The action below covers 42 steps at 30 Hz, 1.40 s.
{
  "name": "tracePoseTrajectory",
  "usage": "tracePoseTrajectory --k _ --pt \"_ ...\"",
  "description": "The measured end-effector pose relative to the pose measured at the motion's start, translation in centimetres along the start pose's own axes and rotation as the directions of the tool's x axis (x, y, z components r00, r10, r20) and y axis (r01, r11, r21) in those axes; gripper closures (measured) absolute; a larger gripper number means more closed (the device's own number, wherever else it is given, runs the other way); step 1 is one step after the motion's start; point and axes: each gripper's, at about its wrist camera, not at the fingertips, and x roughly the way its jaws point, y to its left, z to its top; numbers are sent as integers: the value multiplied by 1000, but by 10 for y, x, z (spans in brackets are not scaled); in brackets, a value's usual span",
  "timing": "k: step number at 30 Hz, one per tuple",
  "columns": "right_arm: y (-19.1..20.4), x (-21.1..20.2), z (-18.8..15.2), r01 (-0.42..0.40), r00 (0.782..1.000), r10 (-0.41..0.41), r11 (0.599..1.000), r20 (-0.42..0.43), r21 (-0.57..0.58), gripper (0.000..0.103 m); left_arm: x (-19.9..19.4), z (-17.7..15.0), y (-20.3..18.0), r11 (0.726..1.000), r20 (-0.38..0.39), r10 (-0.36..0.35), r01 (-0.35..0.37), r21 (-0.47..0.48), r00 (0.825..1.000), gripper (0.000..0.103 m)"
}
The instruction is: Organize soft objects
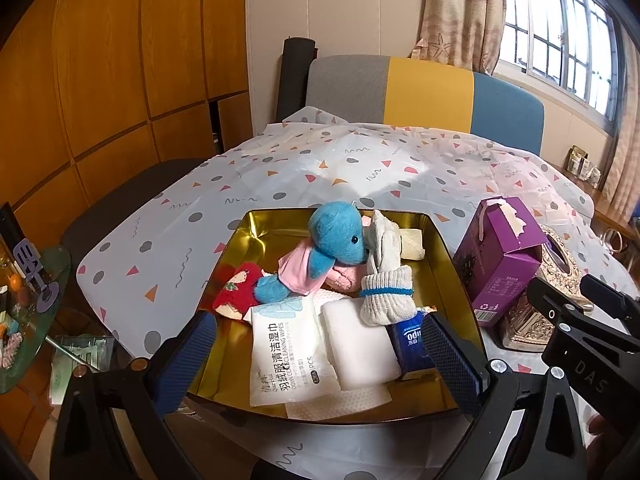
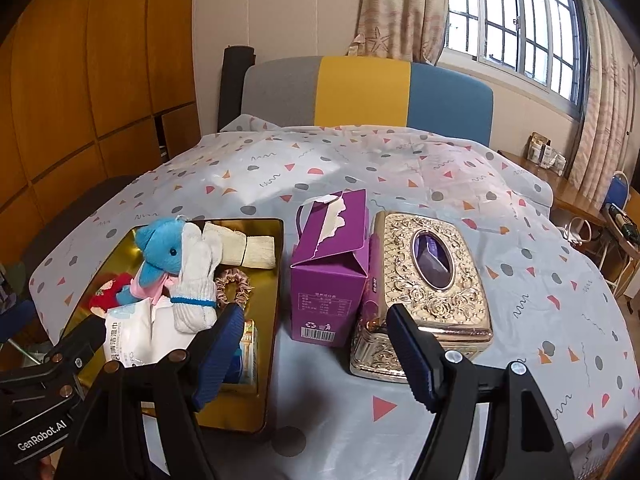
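We see the gold tin [image 1: 448, 268] on the table, with the soft things inside. The teddy [image 1: 332, 240] lies on its side, head toward the far wall, and partly hides the pink cloth [image 1: 340, 278] and the red toy [image 1: 236, 290]. The rolled glove [image 1: 386, 276] leans on its face, cuff toward us. Our left gripper [image 1: 320, 364] is wide open over the wipes [image 1: 286, 354], holding nothing. Our right gripper [image 2: 310, 350] is wide open and empty before the purple box [image 2: 332, 280]; its finger [image 2: 218, 354] covers the tin's near corner
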Motion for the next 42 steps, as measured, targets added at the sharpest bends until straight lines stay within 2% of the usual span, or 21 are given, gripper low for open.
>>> tracePoseTrajectory --k 42 --pt "4 0 -4 -11 1000 11 1000 -5 -14 28 4 -6 11 1000 -34 17 -17 -14 999 0"
